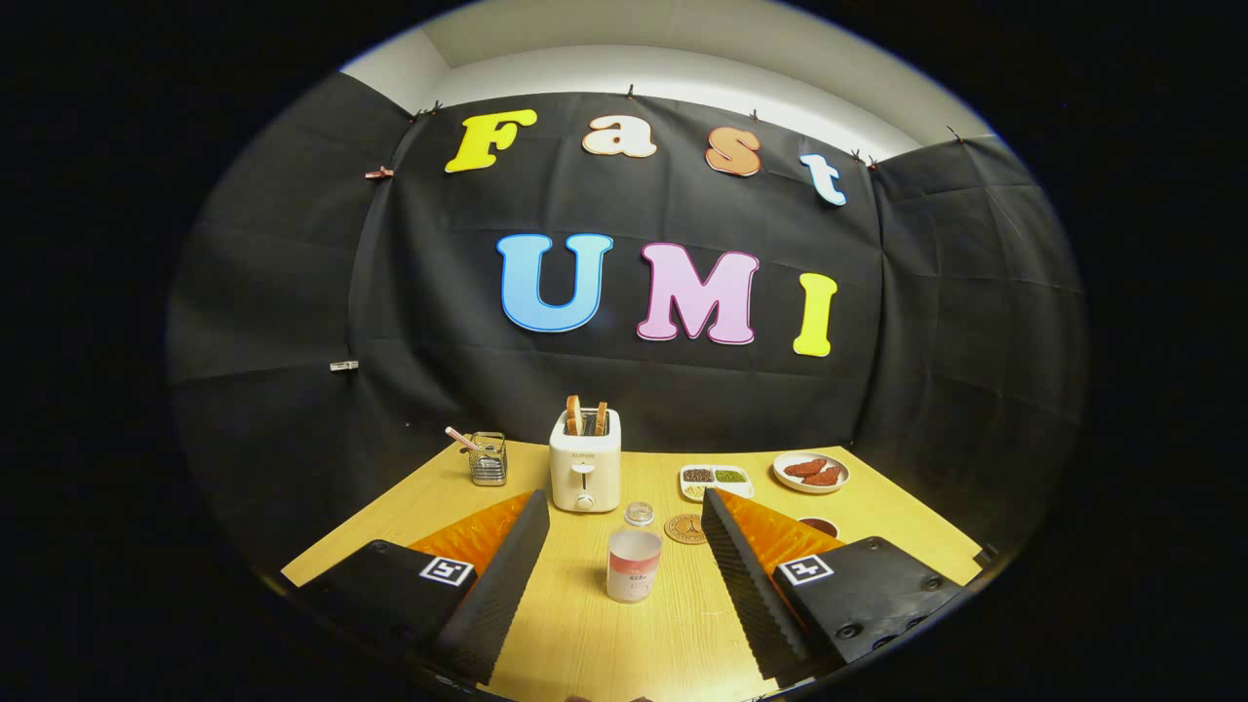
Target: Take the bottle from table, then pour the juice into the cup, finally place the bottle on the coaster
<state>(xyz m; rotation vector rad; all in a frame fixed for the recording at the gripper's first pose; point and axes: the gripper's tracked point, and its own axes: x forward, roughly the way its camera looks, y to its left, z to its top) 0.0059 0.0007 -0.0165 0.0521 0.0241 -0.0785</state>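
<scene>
Spread wide and empty, the gripper (pixel 624 561) framed the upright, translucent pink-filled plastic bottle (pixel 633 565), which stood centred between its fingers.

My counter (pixel 585 643) is pale wood-grain; the toaster (pixel 585 473) cream, the coaster (pixel 685 528) brown with a dark pattern, the bottle (pixel 633 565) whitish, pink-banded.

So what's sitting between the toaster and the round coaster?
A small clear cup stands between the toaster and the coaster in the gripper view, just behind the bottle. The open gripper touches nothing.
</scene>
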